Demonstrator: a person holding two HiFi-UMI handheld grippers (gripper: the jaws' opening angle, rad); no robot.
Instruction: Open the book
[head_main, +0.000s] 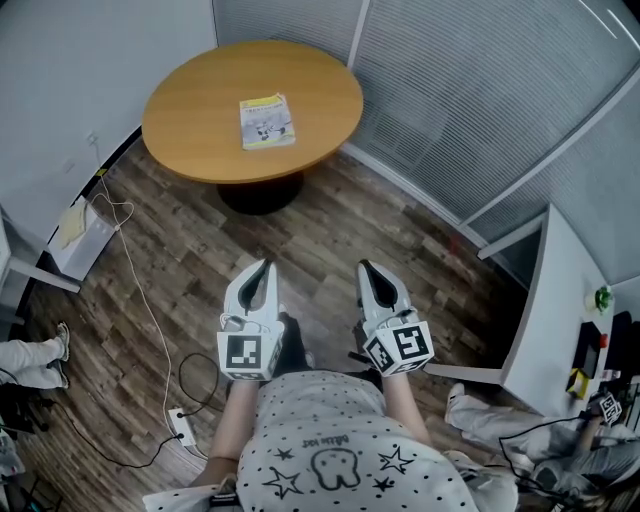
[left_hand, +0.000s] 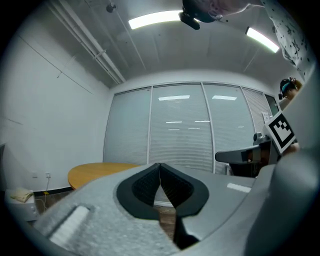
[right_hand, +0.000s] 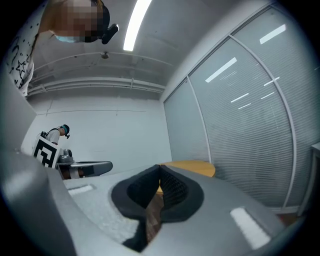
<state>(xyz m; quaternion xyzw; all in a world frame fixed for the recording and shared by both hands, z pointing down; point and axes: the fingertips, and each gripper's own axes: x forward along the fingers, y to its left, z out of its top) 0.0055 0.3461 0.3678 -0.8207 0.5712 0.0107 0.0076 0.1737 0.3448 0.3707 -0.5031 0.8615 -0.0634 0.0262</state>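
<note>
A closed book (head_main: 266, 122) with a yellow and white cover lies flat on the round wooden table (head_main: 200, 110) at the top of the head view. My left gripper (head_main: 264, 266) and right gripper (head_main: 366, 268) are held side by side over the floor, well short of the table, both pointing level toward it. Each is shut with the jaw tips touching and nothing between them. In the left gripper view the left gripper (left_hand: 159, 165) shows the table edge (left_hand: 95, 172) at left; the book is not visible there. The right gripper (right_hand: 160, 166) view shows a slice of the table (right_hand: 192, 167) beyond the jaws.
Dark wood floor (head_main: 330, 250) lies between me and the table. A white cable (head_main: 140, 300) runs along the floor at left to a power strip (head_main: 181, 425). Blinds-covered glass walls (head_main: 480, 90) stand behind and to the right. A white desk (head_main: 570, 310) is at right. A person's leg (head_main: 30, 360) is at far left.
</note>
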